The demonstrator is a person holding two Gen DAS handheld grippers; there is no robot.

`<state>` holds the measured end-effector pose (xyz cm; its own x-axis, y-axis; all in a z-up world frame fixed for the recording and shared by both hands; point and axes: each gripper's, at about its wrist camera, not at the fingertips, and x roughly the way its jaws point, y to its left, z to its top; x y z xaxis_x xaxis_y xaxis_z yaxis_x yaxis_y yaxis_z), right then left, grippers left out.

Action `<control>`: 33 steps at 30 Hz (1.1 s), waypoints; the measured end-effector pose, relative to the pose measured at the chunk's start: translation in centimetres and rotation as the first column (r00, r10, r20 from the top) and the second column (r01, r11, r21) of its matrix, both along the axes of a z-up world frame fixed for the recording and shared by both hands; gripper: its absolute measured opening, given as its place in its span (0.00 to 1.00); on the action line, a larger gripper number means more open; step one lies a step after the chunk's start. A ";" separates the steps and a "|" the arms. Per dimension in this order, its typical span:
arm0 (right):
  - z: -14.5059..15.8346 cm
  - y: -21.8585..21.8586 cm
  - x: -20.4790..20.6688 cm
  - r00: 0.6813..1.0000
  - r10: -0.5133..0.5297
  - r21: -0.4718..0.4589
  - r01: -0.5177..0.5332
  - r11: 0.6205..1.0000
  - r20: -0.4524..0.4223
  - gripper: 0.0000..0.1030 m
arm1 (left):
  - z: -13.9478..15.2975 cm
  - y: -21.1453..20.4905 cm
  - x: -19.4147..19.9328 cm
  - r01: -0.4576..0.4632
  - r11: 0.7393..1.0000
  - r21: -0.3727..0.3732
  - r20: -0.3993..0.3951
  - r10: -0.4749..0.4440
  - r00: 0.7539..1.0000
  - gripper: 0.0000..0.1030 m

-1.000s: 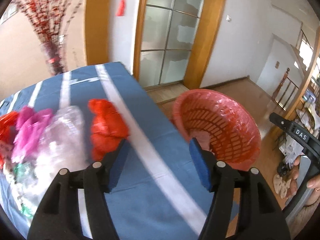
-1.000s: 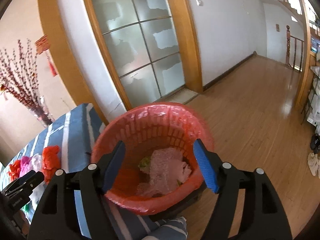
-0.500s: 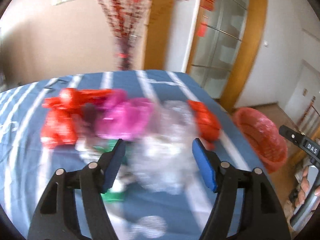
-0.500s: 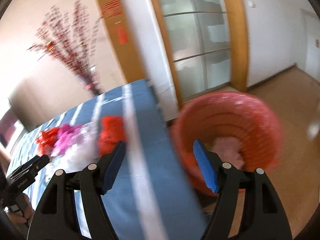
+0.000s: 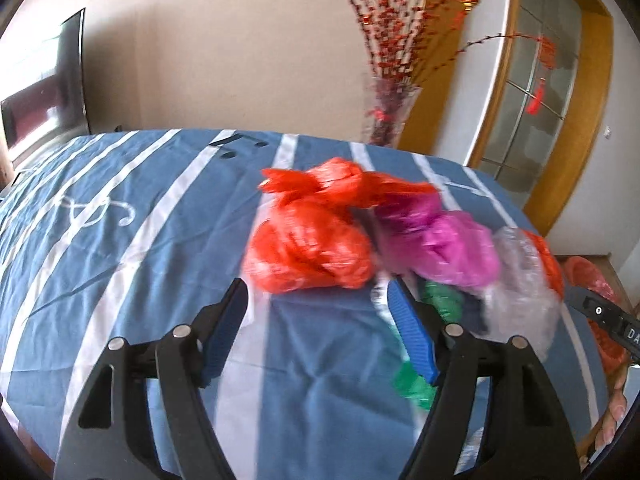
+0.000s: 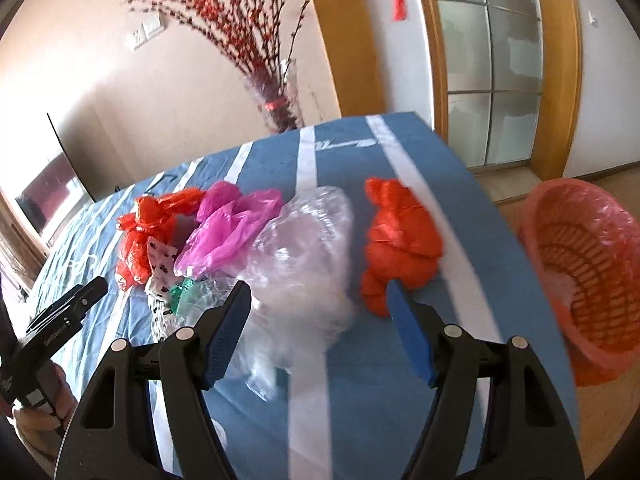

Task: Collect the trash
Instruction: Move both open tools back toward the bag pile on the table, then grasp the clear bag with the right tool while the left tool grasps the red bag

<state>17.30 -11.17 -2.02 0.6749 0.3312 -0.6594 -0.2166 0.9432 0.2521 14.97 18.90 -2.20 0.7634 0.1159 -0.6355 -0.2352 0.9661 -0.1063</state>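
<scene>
A table under a blue cloth with white stripes (image 5: pixel 120 216) fills most of both views. Off its right edge, on the wood floor, sits a red lattice basket (image 6: pixel 592 280) lined with a thin bag, near the table's corner but apart from the trash.

The trash lies in a loose row across the cloth. A crumpled clear plastic bag (image 6: pixel 304 264) is the biggest piece, near the middle. Left of it and touching it is a magenta bag (image 6: pixel 228 228), and beyond that a bunched red bag (image 6: pixel 148 224) beside a spotted white wrapper (image 6: pixel 160 264) and a green scrap (image 6: pixel 180 294). A 2nd red bag (image 6: pixel 400 244) lies alone, right of the clear one and nearest the basket.

The left gripper (image 5: pixel 318 324) hangs above bare cloth just in front of the bunched red bag, its 2 blue pads wide apart with nothing between them. The right gripper (image 6: pixel 320 324) is equally wide and empty, framing the clear bag and the lone red bag's edge without touching either.

Behind the table stands a vase of red-berried branches (image 6: pixel 276 108).
</scene>
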 end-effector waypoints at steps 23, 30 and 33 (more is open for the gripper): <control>0.6 0.7 -0.7 0.999 0.031 -0.053 -0.029 0.998 0.038 0.14 | -1.4 2.2 0.8 -0.011 0.999 -0.037 -0.015 0.010 1.000 0.71; 1.7 -1.3 -1.4 0.998 -0.011 -0.049 0.014 0.999 0.065 0.14 | -1.0 1.2 3.4 -0.002 0.999 -0.051 -0.020 0.001 1.000 0.71; 1.3 -1.5 -1.3 0.999 -0.018 -0.050 0.021 0.999 0.052 0.14 | -1.3 1.0 5.1 -0.022 0.998 -0.053 -0.042 0.020 0.999 0.71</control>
<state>15.98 -12.70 -0.71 0.7140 0.2846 -0.6396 -0.2095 0.9586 0.1927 20.03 19.89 -3.52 0.7340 0.0969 -0.6722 -0.2605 0.9542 -0.1470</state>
